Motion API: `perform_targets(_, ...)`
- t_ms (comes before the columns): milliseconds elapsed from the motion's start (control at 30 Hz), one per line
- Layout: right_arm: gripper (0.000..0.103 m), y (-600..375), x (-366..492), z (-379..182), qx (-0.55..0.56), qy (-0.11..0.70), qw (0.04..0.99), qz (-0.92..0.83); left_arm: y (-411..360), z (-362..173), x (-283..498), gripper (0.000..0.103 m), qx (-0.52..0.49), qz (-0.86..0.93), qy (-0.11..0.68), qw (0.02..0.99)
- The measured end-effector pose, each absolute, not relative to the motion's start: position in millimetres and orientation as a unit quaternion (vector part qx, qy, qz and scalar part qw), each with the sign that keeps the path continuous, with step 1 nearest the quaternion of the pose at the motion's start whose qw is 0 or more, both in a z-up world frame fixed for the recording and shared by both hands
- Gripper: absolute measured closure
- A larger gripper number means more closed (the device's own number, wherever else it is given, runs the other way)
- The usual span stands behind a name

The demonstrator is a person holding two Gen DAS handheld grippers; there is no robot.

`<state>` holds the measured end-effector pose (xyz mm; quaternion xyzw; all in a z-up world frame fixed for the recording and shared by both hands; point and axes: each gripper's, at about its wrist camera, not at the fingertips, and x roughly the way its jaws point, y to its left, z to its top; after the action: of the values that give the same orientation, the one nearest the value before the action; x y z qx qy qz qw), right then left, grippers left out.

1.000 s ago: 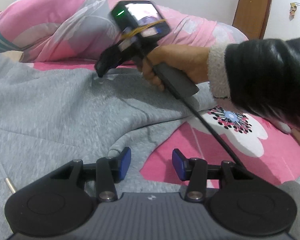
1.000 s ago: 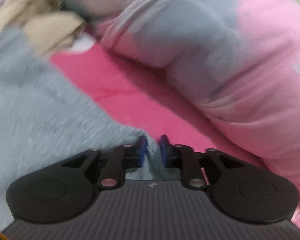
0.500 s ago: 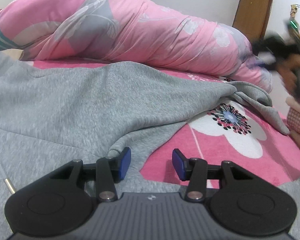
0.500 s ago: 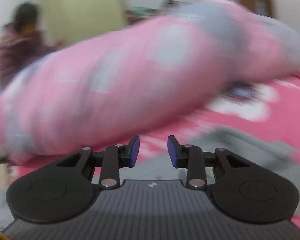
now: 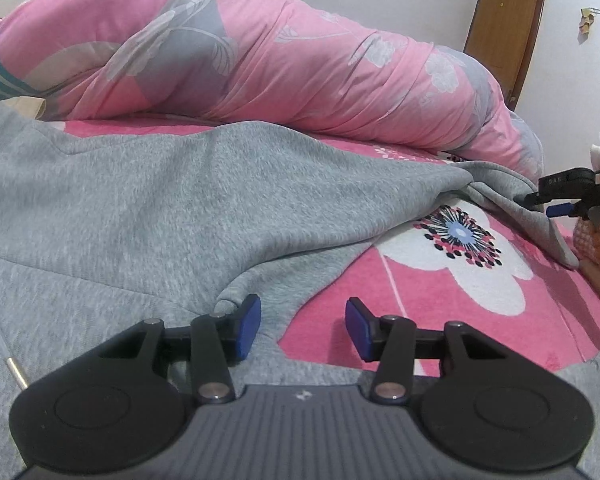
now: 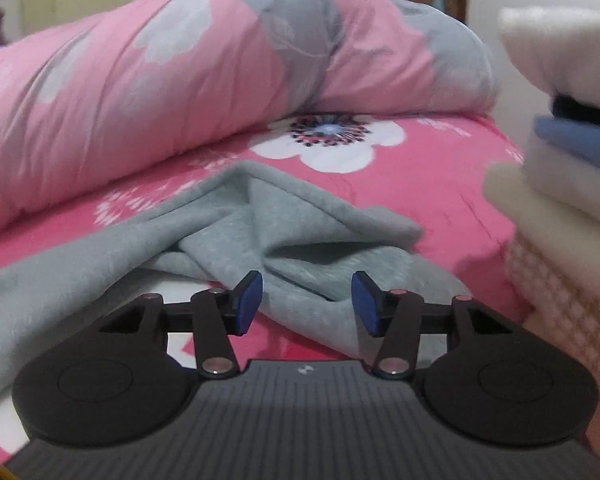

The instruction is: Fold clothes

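Sleeve-folding step: the right gripper (image 6: 307, 304), fingers opening and empty, hovers over the hoodie (image 5: 160, 200) sleeve (image 6: 300, 236); the left gripper (image 5: 302, 326) waits open. Next, pinch the cuff.

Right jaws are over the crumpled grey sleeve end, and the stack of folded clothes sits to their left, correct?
Not quite. In the right wrist view the right gripper, its jaws opening and pressing on nothing, is over the crumpled grey sleeve end, but the stack of folded clothes sits to their right, not left.
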<state>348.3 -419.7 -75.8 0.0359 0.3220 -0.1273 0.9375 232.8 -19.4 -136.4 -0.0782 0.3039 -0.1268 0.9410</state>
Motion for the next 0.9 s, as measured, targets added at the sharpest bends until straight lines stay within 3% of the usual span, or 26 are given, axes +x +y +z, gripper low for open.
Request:
perform_targets(233, 0.057, -377, 355, -116, -0.233, 0.367, 0.890, -0.139, -19, -137, 233, 0.055, -0.081, -0.128, 0.303, 0.941)
perform_targets(267, 0.063, -378, 363, -120, -0.259, 0.377, 0.878, -0.144, -18, -137, 233, 0.054, -0.082, -0.129, 0.303, 0.941)
perform_targets(300, 0.087, -378, 370, -123, -0.285, 0.386, 0.864, -0.150, -18, -137, 233, 0.054, -0.083, -0.129, 0.303, 0.940)
perform_targets(333, 0.097, -378, 376, -124, -0.305, 0.392, 0.854, -0.155, -18, -137, 233, 0.054, -0.084, -0.129, 0.303, 0.940)
perform_targets(700, 0.100, -376, 315, 19, -0.292, 0.299, 0.883, -0.213, -14, -137, 235, 0.055, -0.098, -0.134, 0.304, 0.938)
perform_targets(833, 0.099, -390, 295, 55, -0.267, 0.337, 0.879, -0.205, -13, -137, 236, 0.055, -0.102, -0.135, 0.305, 0.937)
perform_targets(900, 0.091, -398, 292, 53, -0.258, 0.373, 0.869, -0.198, -13, -137, 236, 0.054, -0.103, -0.135, 0.306, 0.937)
